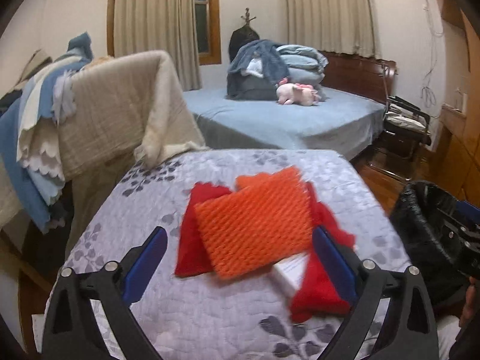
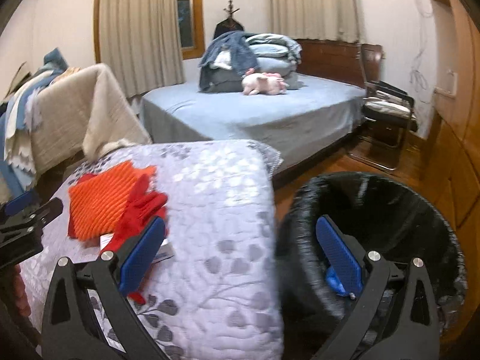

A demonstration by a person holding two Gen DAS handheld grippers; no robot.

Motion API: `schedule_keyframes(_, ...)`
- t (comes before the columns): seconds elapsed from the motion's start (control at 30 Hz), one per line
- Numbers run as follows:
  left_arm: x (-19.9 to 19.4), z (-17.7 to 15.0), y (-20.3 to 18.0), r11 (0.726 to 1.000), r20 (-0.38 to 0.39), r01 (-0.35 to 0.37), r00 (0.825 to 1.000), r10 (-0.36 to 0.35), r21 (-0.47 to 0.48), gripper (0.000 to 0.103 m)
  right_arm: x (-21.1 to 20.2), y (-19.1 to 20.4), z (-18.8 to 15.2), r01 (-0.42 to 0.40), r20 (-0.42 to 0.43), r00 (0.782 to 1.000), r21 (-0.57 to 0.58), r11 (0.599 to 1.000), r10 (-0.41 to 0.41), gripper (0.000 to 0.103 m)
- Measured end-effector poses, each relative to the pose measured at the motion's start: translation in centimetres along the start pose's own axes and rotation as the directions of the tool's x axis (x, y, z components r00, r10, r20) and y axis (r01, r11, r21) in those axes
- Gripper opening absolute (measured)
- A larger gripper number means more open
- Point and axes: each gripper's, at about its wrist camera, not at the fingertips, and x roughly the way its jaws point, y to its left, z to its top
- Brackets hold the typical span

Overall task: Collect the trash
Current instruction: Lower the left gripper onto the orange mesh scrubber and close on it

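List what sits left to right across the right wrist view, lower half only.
Left hand-held gripper at the edge → orange foam netting → red foam netting → bare grey floral quilt → black-lined trash bin, with a blue scrap inside.
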Motion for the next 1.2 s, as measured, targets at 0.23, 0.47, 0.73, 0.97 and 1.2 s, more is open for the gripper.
schedule_keyframes(0.23, 3.2, -1.9, 1.1, 0.999, -0.085, 0.031, 0.996, -0.034, -0.031, 0.076, 1.3, 1.3, -0.6, -0.005, -0.028, 1.0, -0.019, 1.0, 0.004, 0.098)
schedule_keyframes(0.47, 5.5, -2.5, 1.1, 0.995, -0.135, 0.081, 0.987, -0.088, -0.059, 0.059, 2.3, 2.0, -1.1, -0.01, -0.046, 0.999, -0.036, 0.999, 0.008, 0.098)
schedule_keyframes(0.73, 4.7, -3.6, 0.9, 0.987, -0.161, 0.139, 0.975, -0.15, -0.08, 0.006, 2.3, 2.8, -1.2, -0.022, -0.049, 0.999, -0.06, 0.998, 0.019, 0.098)
schedule_keyframes(0.97, 4.0, -3.8, 1.4, 0.992, -0.162, 0.111, 0.98, -0.119, -0.058, 0.016, 2.2, 3.7, -1.3, -0.038, -0.05, 0.998, -0.078, 0.996, 0.034, 0.098)
schedule_keyframes(1.2, 6.0, -3.1, 2.2, 0.995, -0.154, 0.084, 0.984, -0.092, -0.058, 0.058, 2.8, 3.7, -1.2, -0.032, -0.058, 0.998, -0.084, 0.996, 0.027, 0.098)
